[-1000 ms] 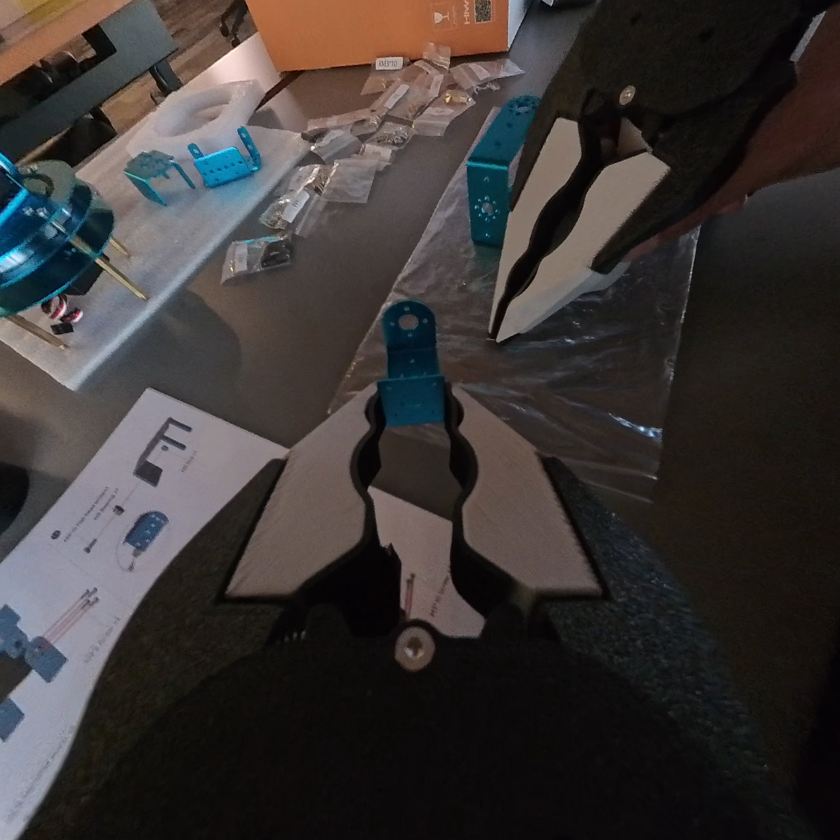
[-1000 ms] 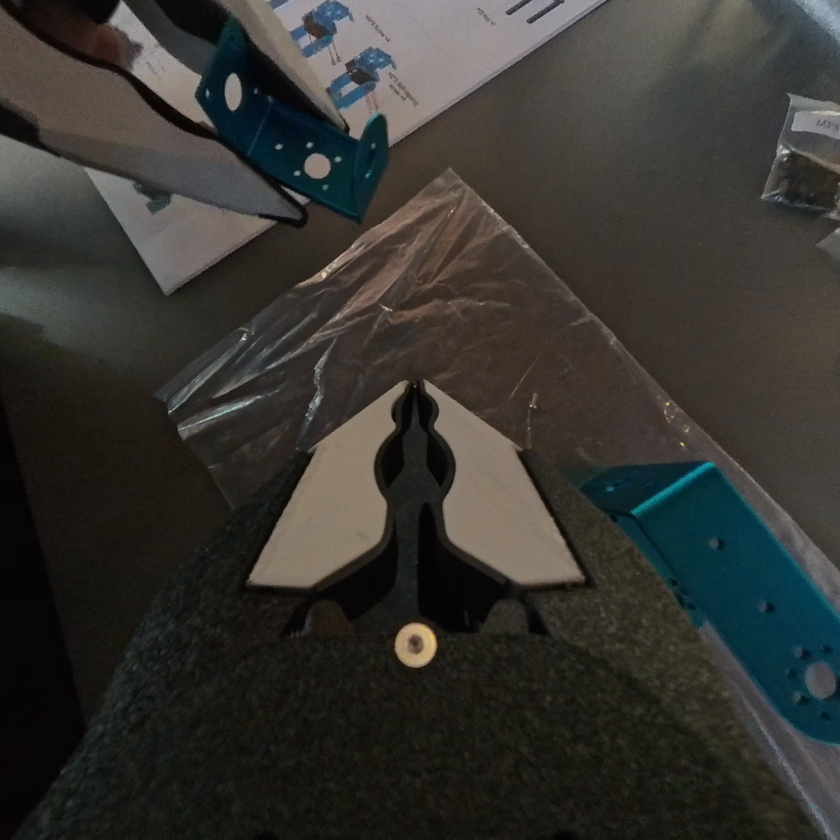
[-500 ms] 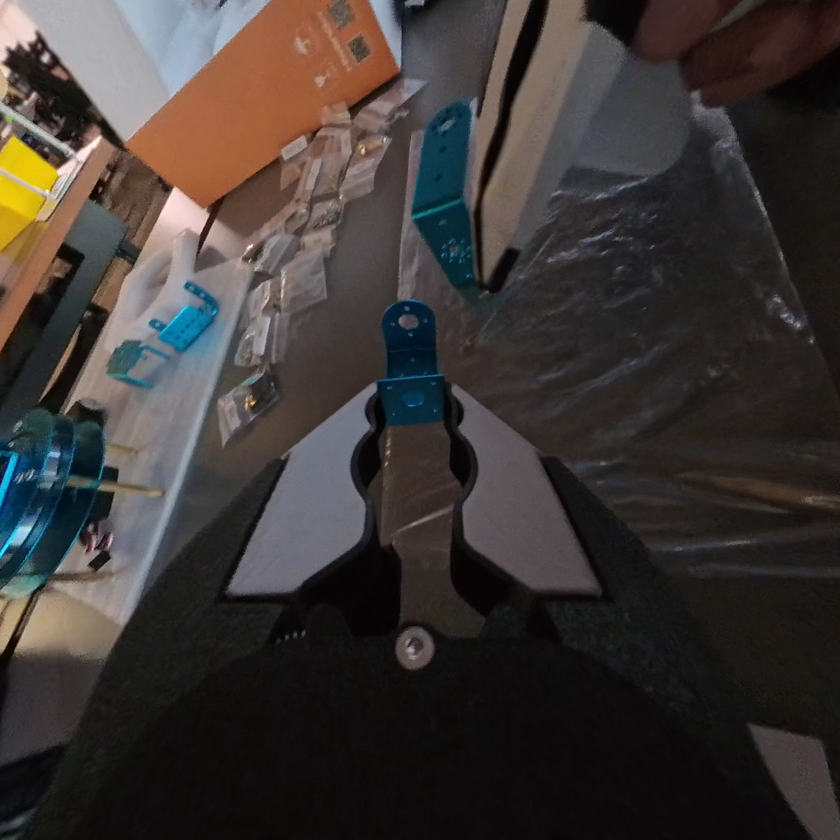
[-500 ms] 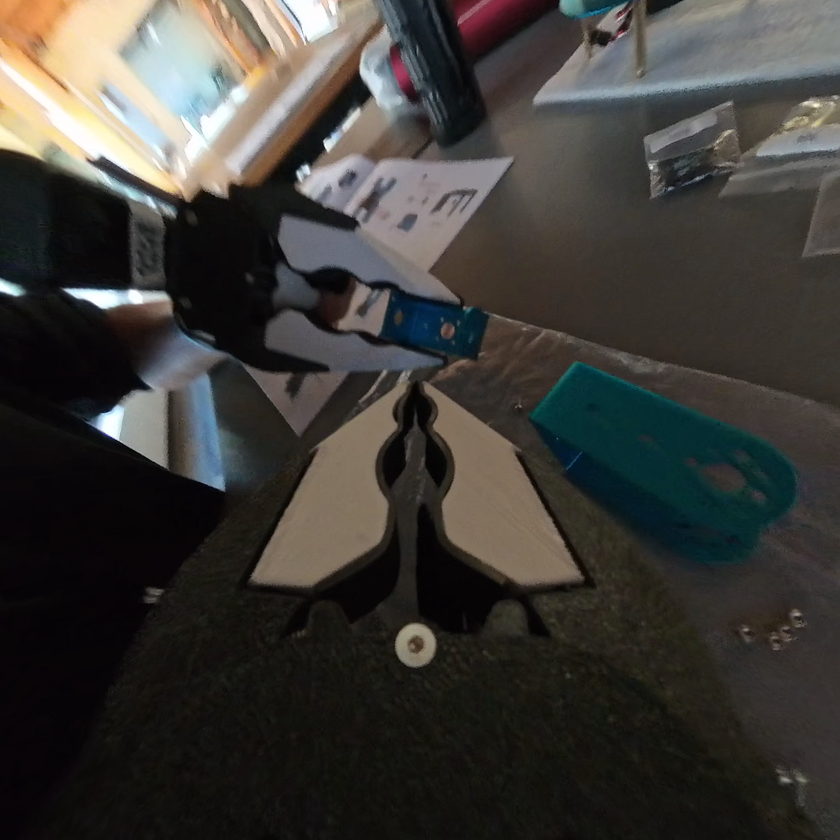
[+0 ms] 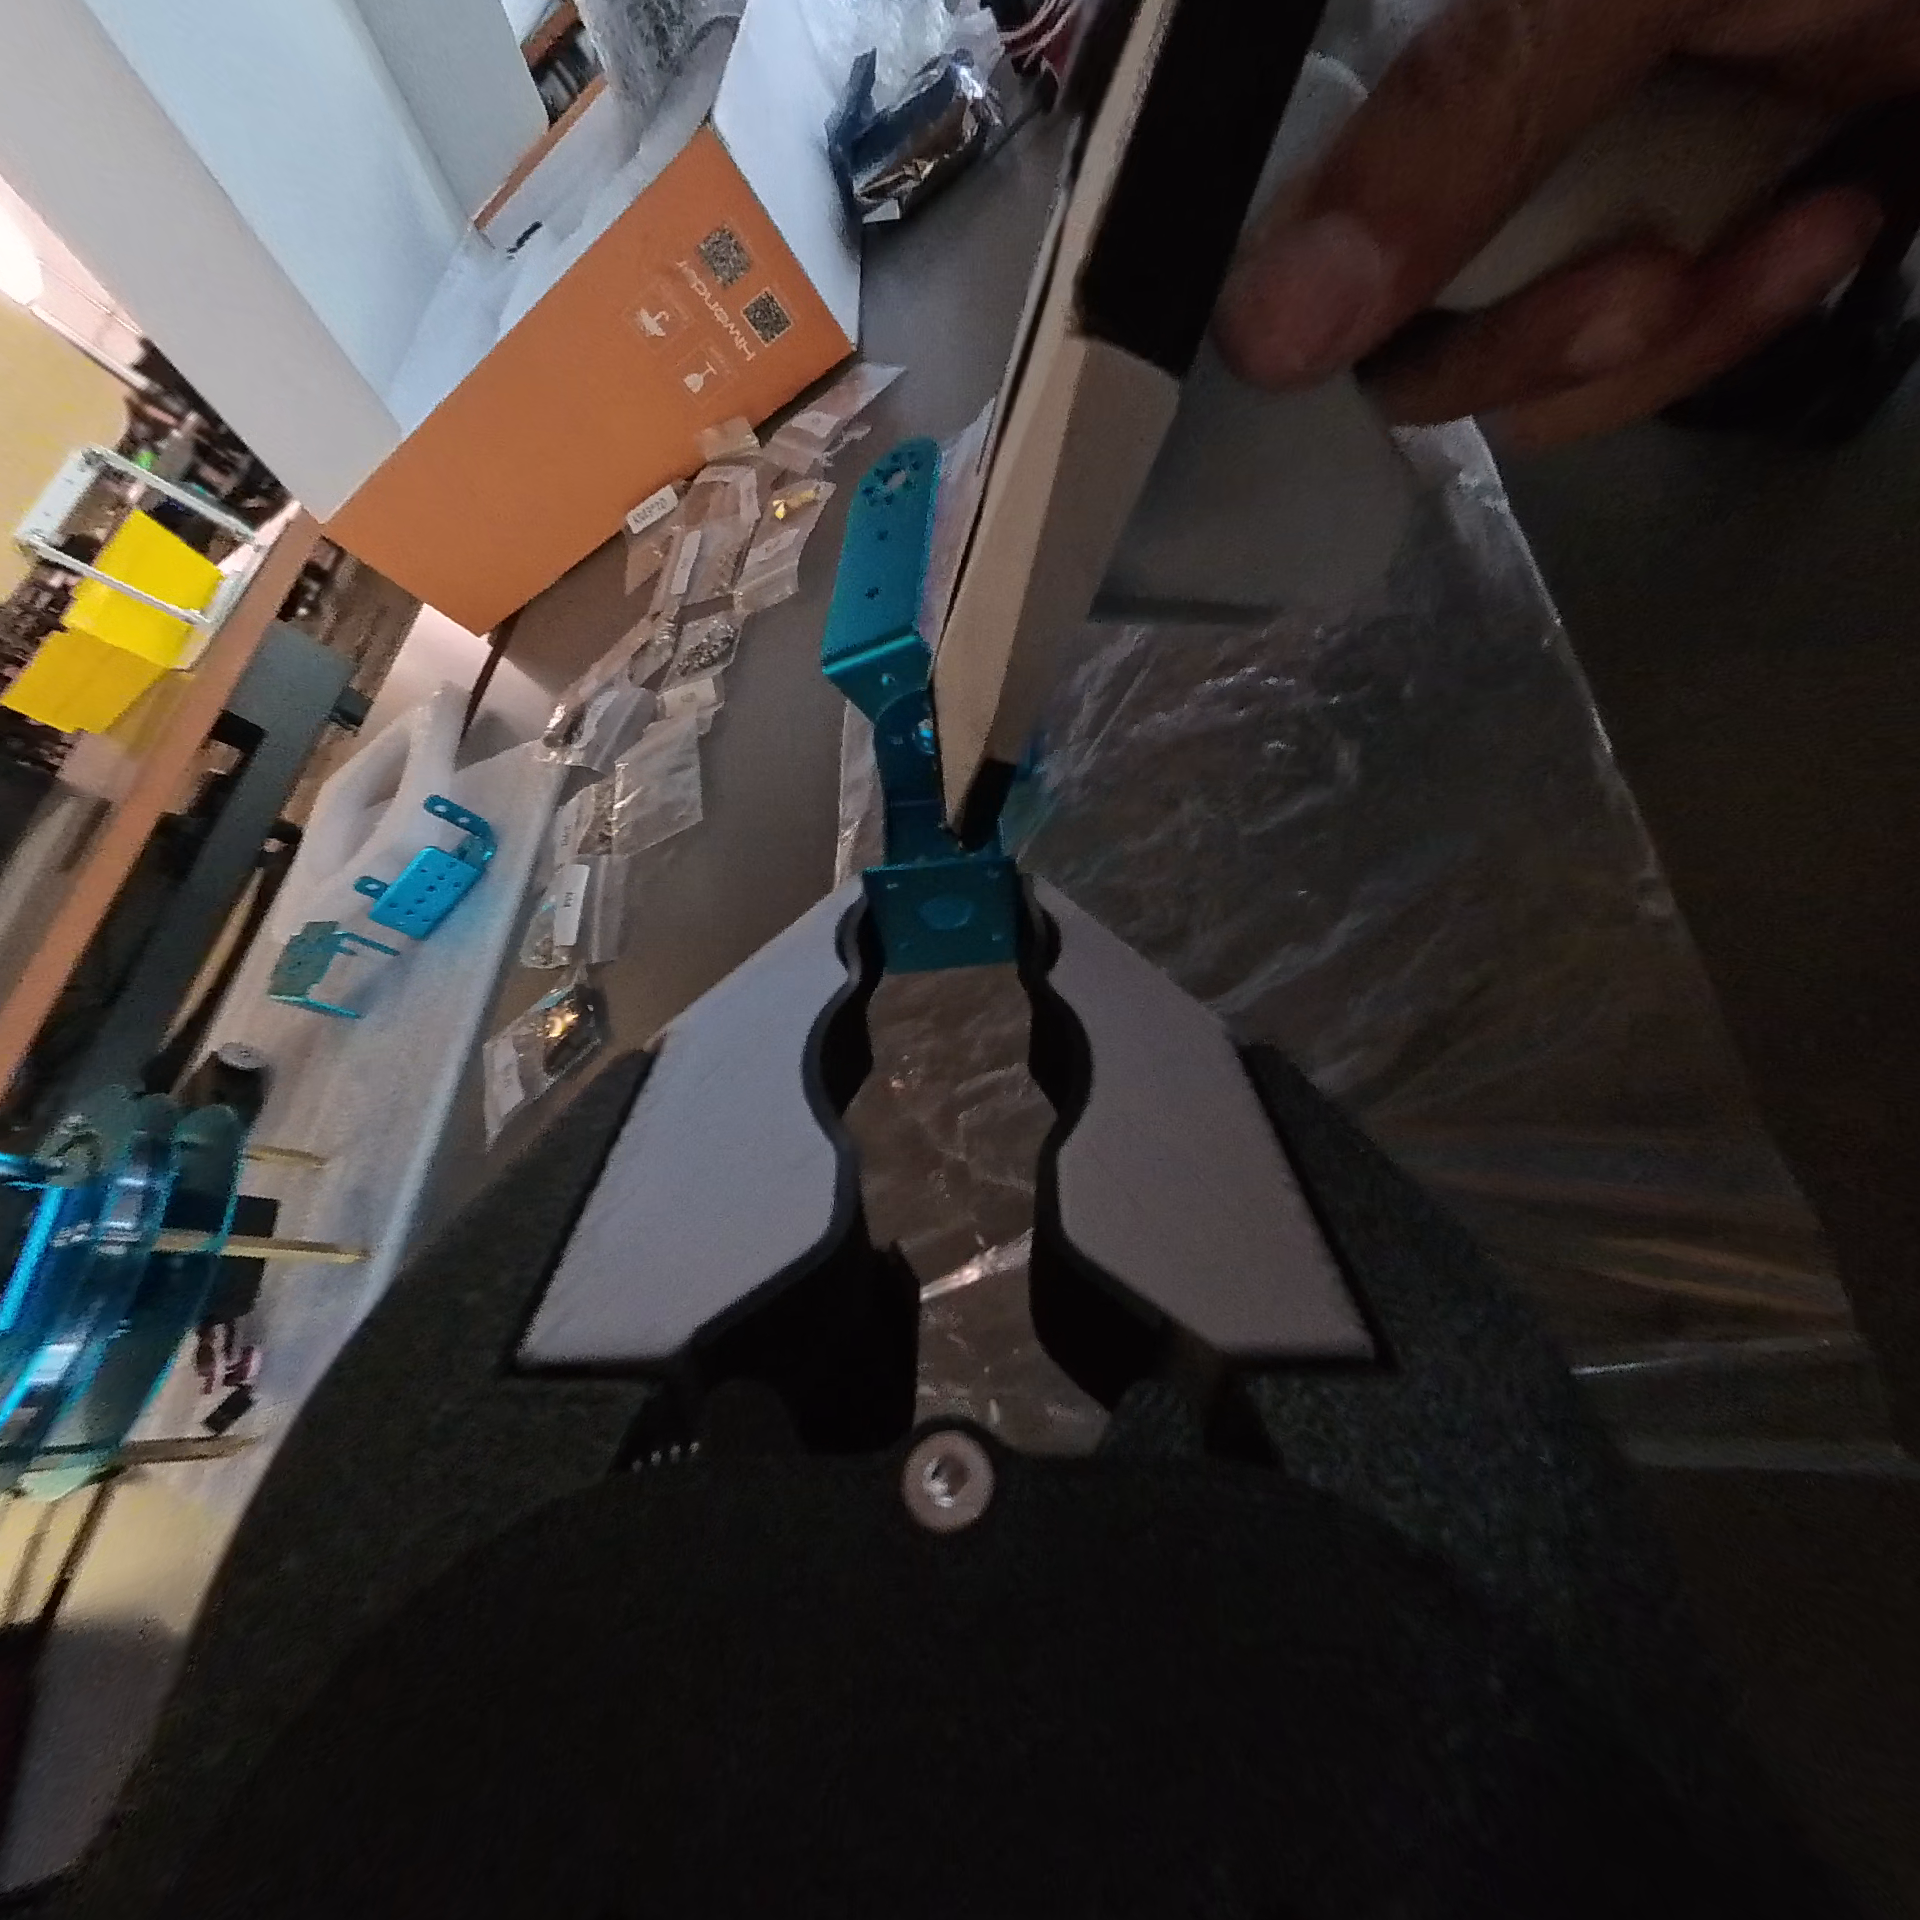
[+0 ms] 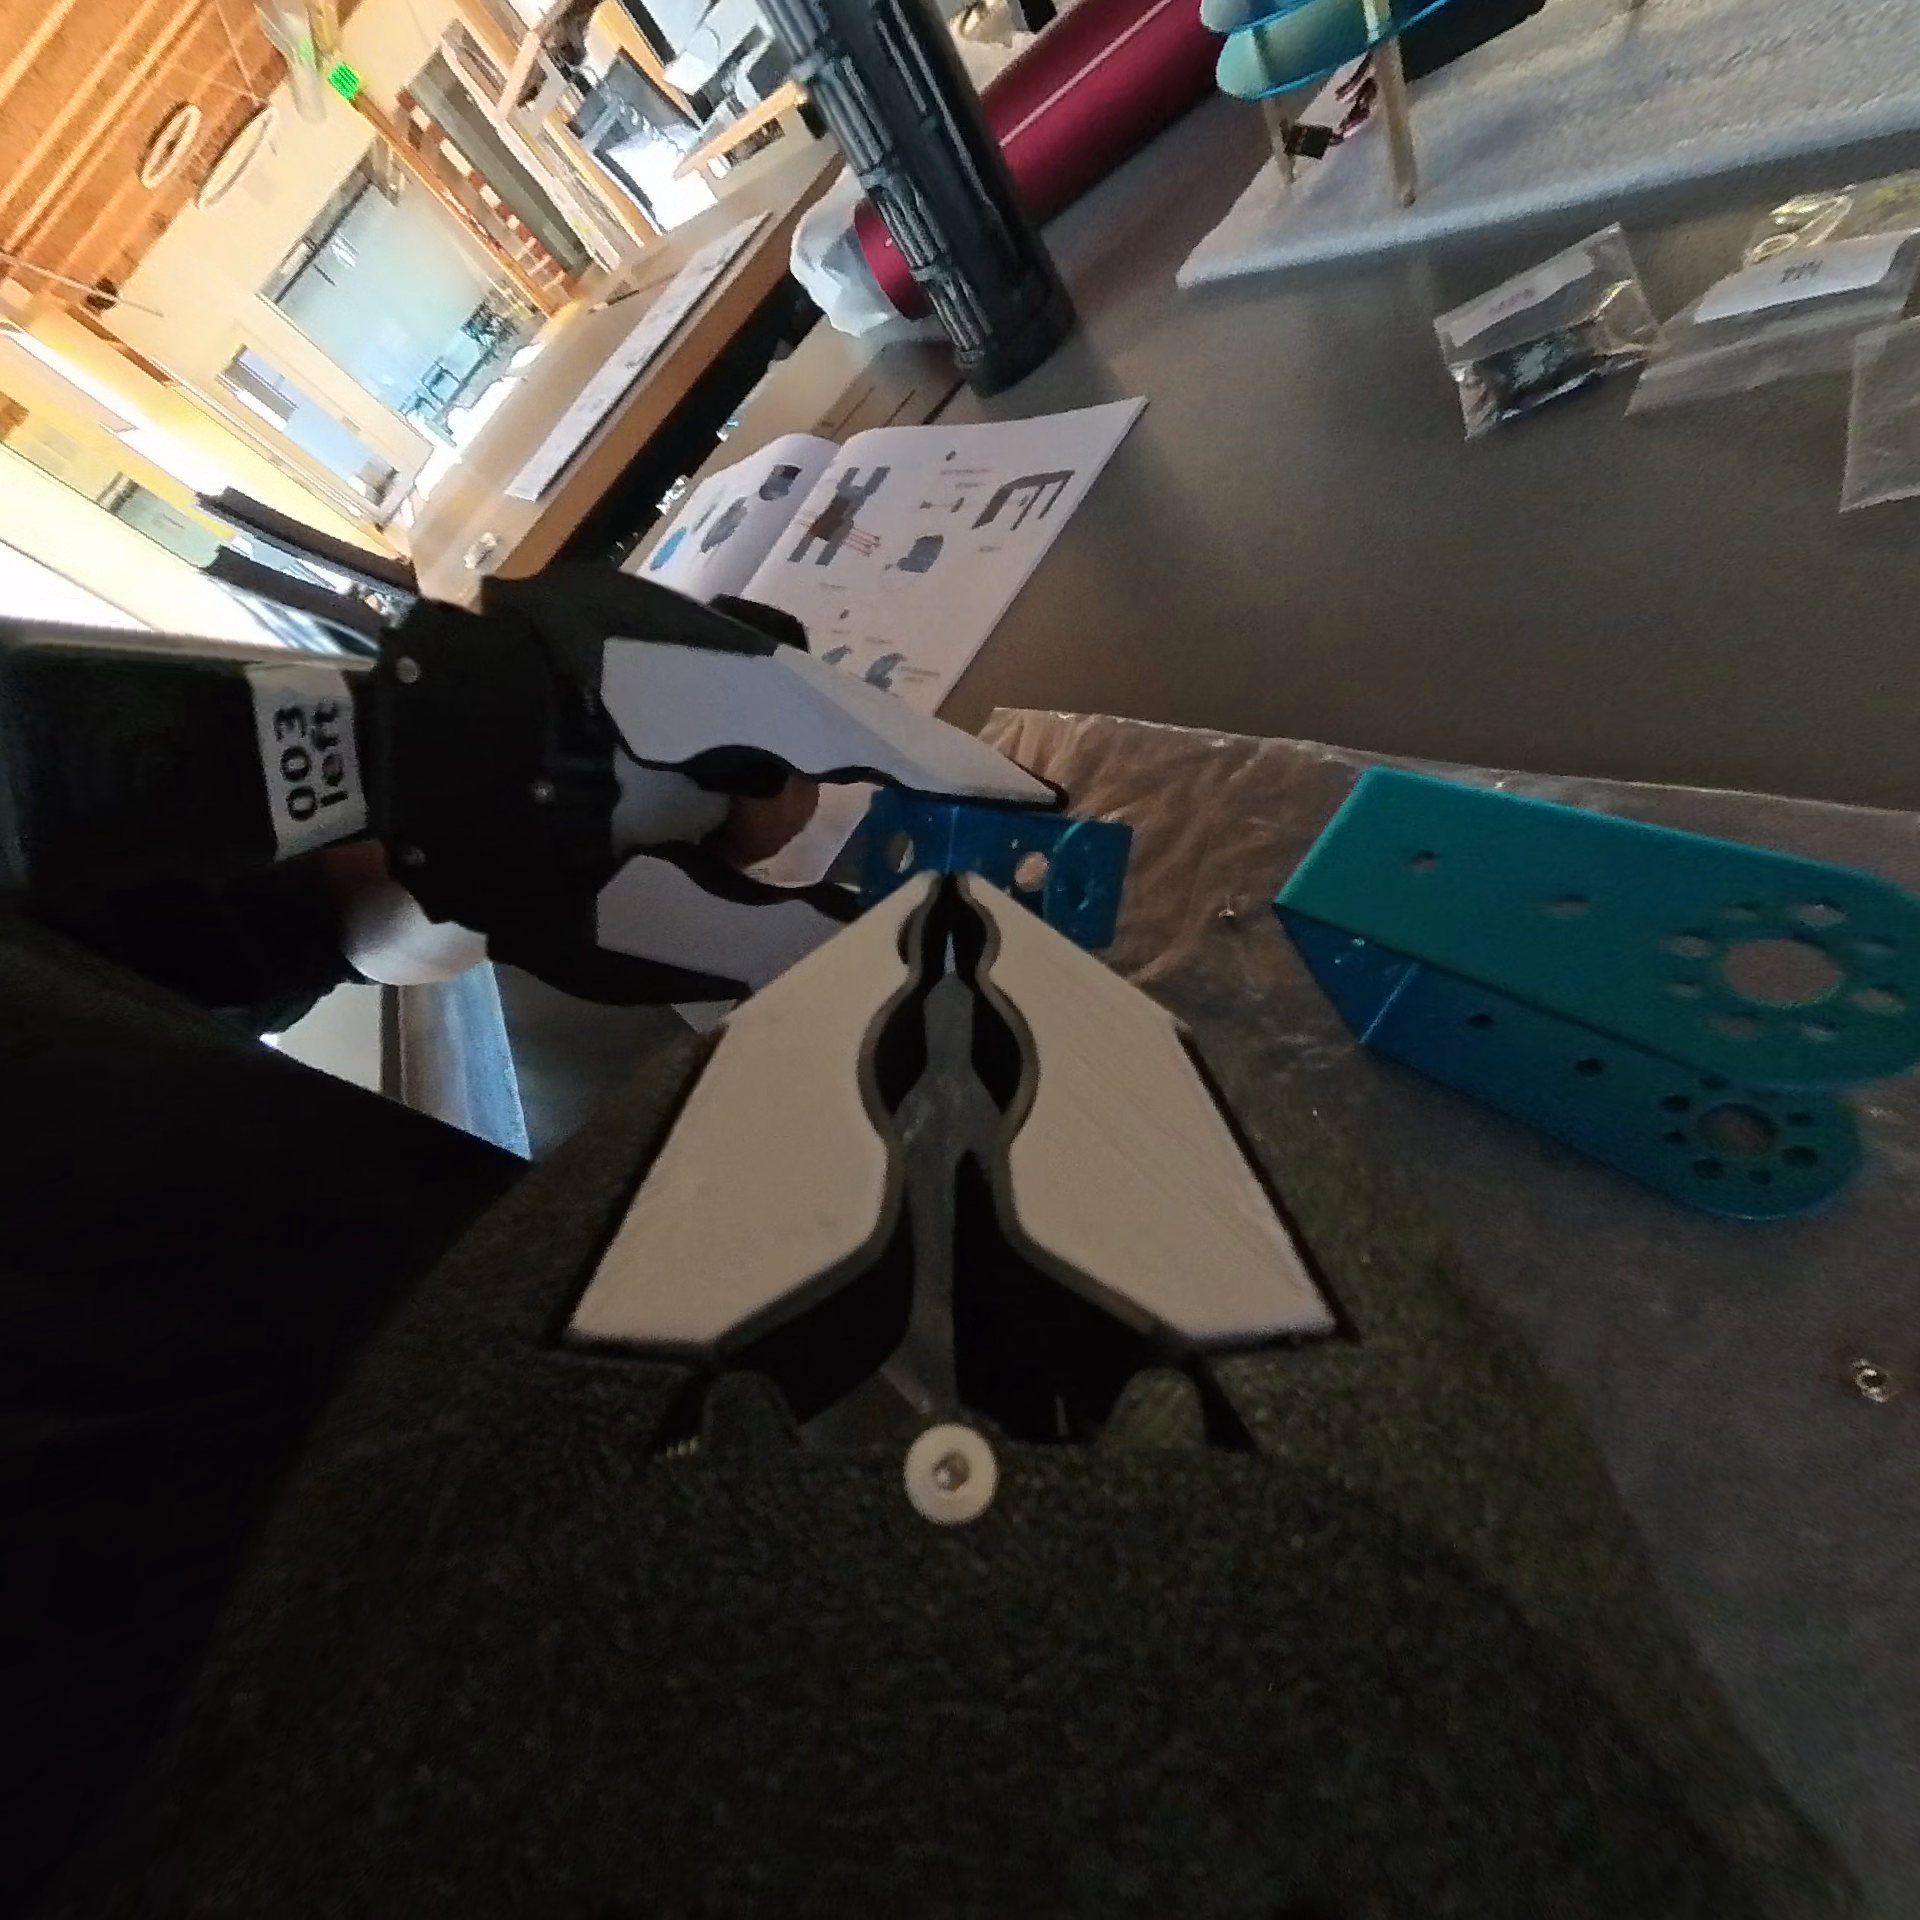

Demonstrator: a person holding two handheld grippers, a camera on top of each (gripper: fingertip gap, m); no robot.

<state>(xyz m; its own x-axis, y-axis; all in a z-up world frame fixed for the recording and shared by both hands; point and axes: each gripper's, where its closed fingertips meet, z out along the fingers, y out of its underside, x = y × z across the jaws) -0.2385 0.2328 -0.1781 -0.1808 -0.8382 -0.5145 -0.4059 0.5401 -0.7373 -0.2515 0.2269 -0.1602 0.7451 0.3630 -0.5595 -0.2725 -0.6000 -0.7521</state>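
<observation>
Gripping a small blue bracket (image 5: 940,920) at its fingertips, our left gripper (image 5: 943,914) meets our right gripper (image 6: 948,881), whose fingers are closed on nothing, tips just beside it; a larger teal bracket (image 6: 1538,935) lies on the clear plastic sheet (image 6: 1195,790) nearby

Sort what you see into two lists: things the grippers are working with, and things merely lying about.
In hand: left gripper, shut on the small blue bracket; right gripper, shut, tips at that bracket.

Lying about: large teal bracket on the clear plastic sheet; instruction booklet; parts bags; orange box; dark bottle.
</observation>
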